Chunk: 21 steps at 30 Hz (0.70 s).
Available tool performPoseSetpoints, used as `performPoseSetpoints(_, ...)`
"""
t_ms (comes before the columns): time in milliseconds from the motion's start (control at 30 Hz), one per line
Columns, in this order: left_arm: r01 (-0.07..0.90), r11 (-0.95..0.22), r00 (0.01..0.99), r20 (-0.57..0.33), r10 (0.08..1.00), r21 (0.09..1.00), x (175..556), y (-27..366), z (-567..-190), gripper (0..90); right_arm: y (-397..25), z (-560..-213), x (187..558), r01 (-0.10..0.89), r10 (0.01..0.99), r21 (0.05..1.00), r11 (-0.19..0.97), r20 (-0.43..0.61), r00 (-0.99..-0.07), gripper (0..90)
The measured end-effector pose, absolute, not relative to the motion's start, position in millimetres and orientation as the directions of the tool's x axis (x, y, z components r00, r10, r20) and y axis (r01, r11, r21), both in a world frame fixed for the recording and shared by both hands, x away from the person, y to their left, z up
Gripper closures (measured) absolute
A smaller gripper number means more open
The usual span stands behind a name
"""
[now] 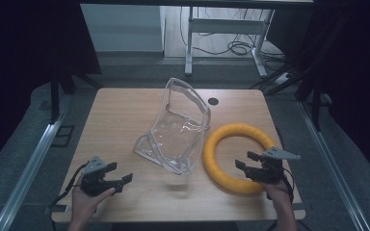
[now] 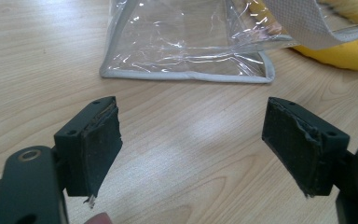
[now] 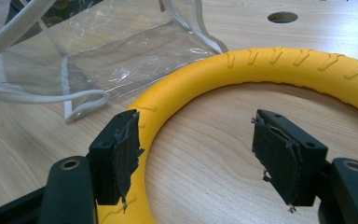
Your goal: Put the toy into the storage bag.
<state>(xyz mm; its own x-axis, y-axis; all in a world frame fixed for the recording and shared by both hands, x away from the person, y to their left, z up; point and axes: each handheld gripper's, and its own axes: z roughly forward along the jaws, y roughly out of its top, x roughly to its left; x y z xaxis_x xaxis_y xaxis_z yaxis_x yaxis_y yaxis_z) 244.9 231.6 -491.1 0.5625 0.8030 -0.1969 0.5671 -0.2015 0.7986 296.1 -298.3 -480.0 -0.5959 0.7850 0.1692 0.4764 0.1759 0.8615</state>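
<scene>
Two hands come in over the near edge of the wooden surface (image 1: 125,115), each holding a gripper. Near the front-left corner the left gripper (image 1: 119,179) hovers over bare wood with its jaws spread wide and nothing between them; in the left gripper view (image 2: 193,149) its worn black pads (image 2: 95,149) face the grey-trimmed bottom edge of a clear plastic bag (image 2: 186,42), which lies a little ahead of them and apart from them. Toward the front-right corner the right gripper (image 1: 246,160) sits over the near arc of a yellow foam ring (image 1: 241,156), jaws likewise wide and holding nothing. The right gripper view (image 3: 196,158) shows one jaw over the ring's yellow band (image 3: 279,67) and the other over the wood inside the ring's hole; whether the pads touch the foam cannot be told. The ring lies flat on the right half of the surface, its left side just beside the bag (image 1: 178,127), which stands slumped around the middle with its white handles (image 3: 9,28) toward the far edge. A small round cable hole (image 1: 213,101) sits near the far edge behind the bag.
</scene>
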Motion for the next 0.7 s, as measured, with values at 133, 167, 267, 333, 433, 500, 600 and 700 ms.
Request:
performPoseSetpoints(133, 0.570, -0.201, 0.560, -0.198, 0.804, 0.796, 244.3, 231.6, -491.7, 19.2, -297.4, -479.6, 296.2, 0.478, 0.784, 0.859, 0.186, 0.164, -0.599, 31.7)
performPoseSetpoints(167, 0.570, -0.201, 0.560, -0.198, 0.805, 0.797, 244.2, 231.6, -491.7, 19.2, -297.1, -479.5, 296.4, 0.477, 0.783, 0.859, 0.187, 0.163, -0.600, 31.7)
performPoseSetpoints(267, 0.571, -0.204, 0.562, -0.197, 0.804, 0.795, 244.1, 232.1, -492.2, 19.2, -296.5, -478.5, 296.6, 0.477, 0.780, 0.857, 0.194, 0.160, -0.605, 31.7)
performPoseSetpoints(333, 0.572, -0.208, 0.561, -0.194, 0.805, 0.794, 243.7, 231.9, -492.4, 19.2, -295.5, -477.3, 296.6, 0.478, 0.776, 0.855, 0.203, 0.157, -0.610, 31.7)
performPoseSetpoints(433, 0.578, -0.206, 0.554, -0.195, 0.809, 0.790, 241.7, 231.5, -492.3, 19.2, -291.4, -475.0, 297.6, 0.480, 0.762, 0.847, 0.229, 0.151, -0.630, 31.7)
performPoseSetpoints(500, 0.576, -0.209, 0.557, -0.193, 0.808, 0.790, 240.4, 231.5, -492.4, 19.2, -286.8, -472.4, 299.3, 0.491, 0.742, 0.831, 0.262, 0.152, -0.653, 31.3)
performPoseSetpoints(600, 0.578, -0.209, 0.552, -0.190, 0.812, 0.789, 239.4, 231.3, -492.6, 19.2, -281.6, -469.7, 300.9, 0.493, 0.728, 0.816, 0.303, 0.136, -0.672, 31.0)
performPoseSetpoints(700, 0.575, -0.210, 0.559, -0.191, 0.807, 0.791, 238.7, 231.7, -492.2, 19.2, -270.4, -463.1, 303.1, 0.504, 0.692, 0.770, 0.391, 0.115, -0.712, 30.0)
